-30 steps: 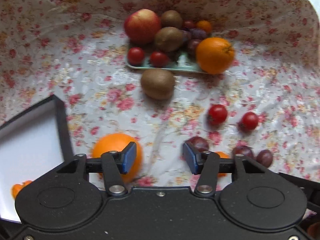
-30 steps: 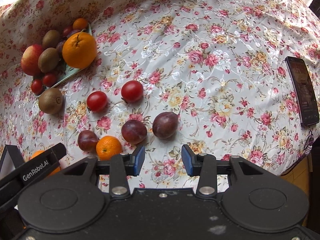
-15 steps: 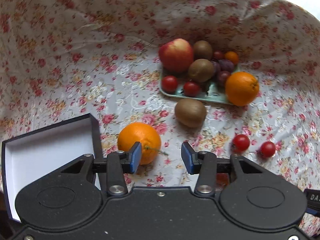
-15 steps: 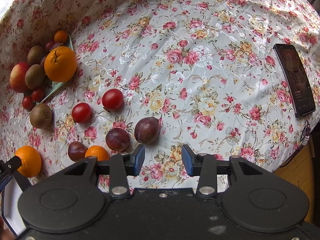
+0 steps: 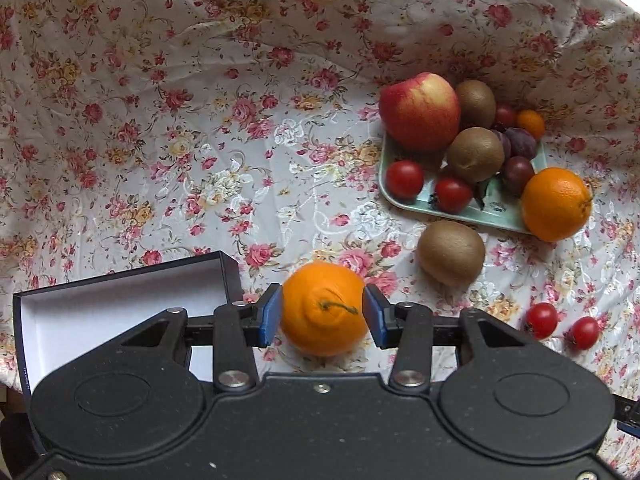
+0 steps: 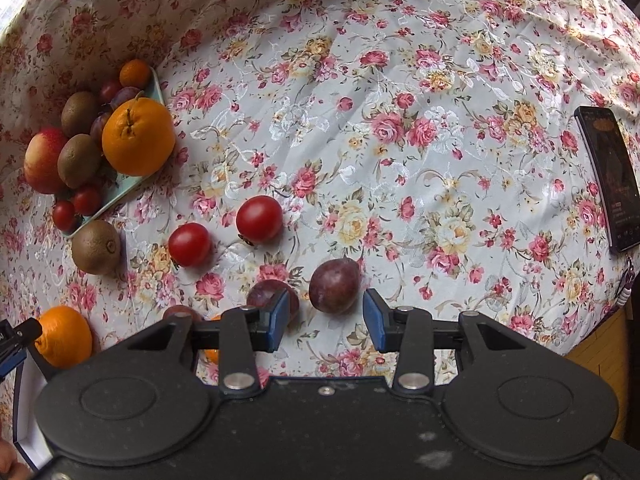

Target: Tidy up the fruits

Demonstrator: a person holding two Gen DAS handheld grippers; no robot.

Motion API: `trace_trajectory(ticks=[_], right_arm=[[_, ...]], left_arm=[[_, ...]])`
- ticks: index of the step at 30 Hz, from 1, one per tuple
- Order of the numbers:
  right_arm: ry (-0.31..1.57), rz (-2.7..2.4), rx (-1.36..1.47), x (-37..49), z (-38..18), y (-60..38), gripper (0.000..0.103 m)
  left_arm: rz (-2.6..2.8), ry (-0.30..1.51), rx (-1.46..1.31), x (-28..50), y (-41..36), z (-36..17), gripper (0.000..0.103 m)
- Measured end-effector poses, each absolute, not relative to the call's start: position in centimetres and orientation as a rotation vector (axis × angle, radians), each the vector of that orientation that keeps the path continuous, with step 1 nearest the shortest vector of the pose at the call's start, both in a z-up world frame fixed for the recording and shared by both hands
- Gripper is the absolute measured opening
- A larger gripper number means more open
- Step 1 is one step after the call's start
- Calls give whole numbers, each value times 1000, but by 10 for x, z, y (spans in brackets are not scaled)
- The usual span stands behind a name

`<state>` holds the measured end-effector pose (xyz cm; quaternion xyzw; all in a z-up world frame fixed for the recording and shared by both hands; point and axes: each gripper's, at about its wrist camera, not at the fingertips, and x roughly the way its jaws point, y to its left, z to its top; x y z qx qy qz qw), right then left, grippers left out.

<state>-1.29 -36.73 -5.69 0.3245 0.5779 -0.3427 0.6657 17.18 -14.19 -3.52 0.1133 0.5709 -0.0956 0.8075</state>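
A small orange (image 5: 324, 308) rests on the flowered cloth between the blue pads of my left gripper (image 5: 323, 316); the jaws stand wide and flank its sides. The same orange (image 6: 64, 336) shows at the lower left of the right wrist view. My right gripper (image 6: 325, 316) is open and holds nothing, hovering just short of a dark plum (image 6: 334, 286). A second plum (image 6: 266, 294) sits partly behind its left finger. A pale green tray (image 5: 472, 214) carries an apple (image 5: 420, 112), kiwis, plums and small tomatoes.
An open dark box with a white inside (image 5: 100, 312) lies left of the left gripper. Loose on the cloth are a kiwi (image 5: 451, 252), a big orange (image 5: 556, 204) and two tomatoes (image 6: 259, 219). A phone (image 6: 608, 176) lies near the table's right edge.
My left gripper has swung toward the small orange, which now sits between its pads instead of beside the left finger. The right gripper has dropped closer to the plums.
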Motion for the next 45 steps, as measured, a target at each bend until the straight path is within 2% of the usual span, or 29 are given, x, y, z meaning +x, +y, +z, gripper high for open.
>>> trace_trajectory(ticks=[10, 21, 27, 45], right_arm=[[1340, -783, 745, 6, -69, -379, 43], [1358, -756, 719, 20, -74, -365, 43], [1367, -747, 710, 22, -76, -360, 43], [1381, -734, 706, 25, -80, -359, 43]], left_arm=[[-215, 1268, 300, 185, -152, -59, 56], [-219, 1258, 398, 183, -156, -66, 64], [-226, 1333, 319, 192, -144, -77, 72], [-230, 1316, 398, 180, -158, -78, 70]])
